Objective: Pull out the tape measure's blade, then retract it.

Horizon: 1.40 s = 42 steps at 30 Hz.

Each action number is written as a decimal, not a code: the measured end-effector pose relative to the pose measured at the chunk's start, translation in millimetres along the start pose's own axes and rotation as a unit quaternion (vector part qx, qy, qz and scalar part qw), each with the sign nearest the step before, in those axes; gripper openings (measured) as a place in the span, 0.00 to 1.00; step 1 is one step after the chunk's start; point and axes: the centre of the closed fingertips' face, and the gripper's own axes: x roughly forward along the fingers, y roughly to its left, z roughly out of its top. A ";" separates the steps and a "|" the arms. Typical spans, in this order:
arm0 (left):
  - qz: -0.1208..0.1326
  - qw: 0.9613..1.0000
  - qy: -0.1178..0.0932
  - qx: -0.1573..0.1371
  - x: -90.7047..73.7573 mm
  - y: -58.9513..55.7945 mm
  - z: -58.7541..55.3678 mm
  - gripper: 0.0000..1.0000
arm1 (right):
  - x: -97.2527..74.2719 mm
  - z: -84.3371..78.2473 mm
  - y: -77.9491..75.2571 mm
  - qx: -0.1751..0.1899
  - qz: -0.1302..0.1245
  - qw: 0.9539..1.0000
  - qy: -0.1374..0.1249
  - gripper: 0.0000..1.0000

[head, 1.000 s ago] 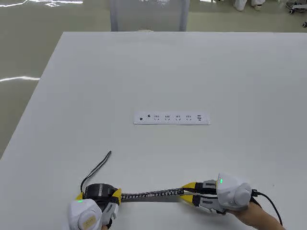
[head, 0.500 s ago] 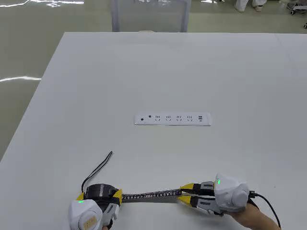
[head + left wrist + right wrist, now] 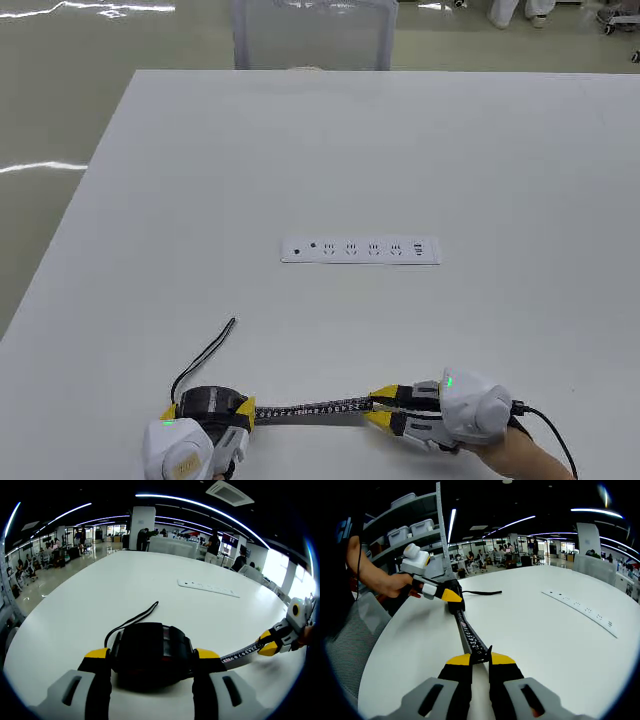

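One rounded black tape measure (image 3: 150, 650) sat on the smooth white worktop (image 3: 400, 150), clamped between the yellow-tipped jaws of the left tool (image 3: 205, 410). Its single flat, dark, numbered blade (image 3: 310, 408) reached the right tool (image 3: 480, 659), whose jaws pinched its end. One thin black strap (image 3: 205, 350) curled behind; one long white power strip (image 3: 360, 249) lay well apart.

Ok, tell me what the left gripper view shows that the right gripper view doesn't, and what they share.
Left gripper view: the tape measure's case close up, clamped in the left gripper. Right gripper view: the tip of the blade pinched by the right gripper, a hand holding the left gripper, shelving. Both: blade, lanyard, power strip, white table.
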 end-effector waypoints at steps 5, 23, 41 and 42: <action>-0.002 1.000 -0.001 -0.002 -1.0 -0.2 0.6 0.63 | 3.6 0.6 1.4 0.002 0.001 1.000 0.000 0.11; -0.005 1.000 -0.002 -0.010 -1.8 0.3 1.0 0.63 | 17.3 5.6 6.7 0.006 0.005 1.000 -0.003 0.11; -0.009 1.000 -0.001 -0.011 -1.4 0.2 0.3 0.62 | 31.6 8.7 10.9 0.010 0.010 1.000 -0.005 0.11; -0.009 1.000 -0.002 -0.011 -1.8 -0.1 0.7 0.62 | 32.8 8.8 10.9 0.010 0.010 1.000 -0.005 0.11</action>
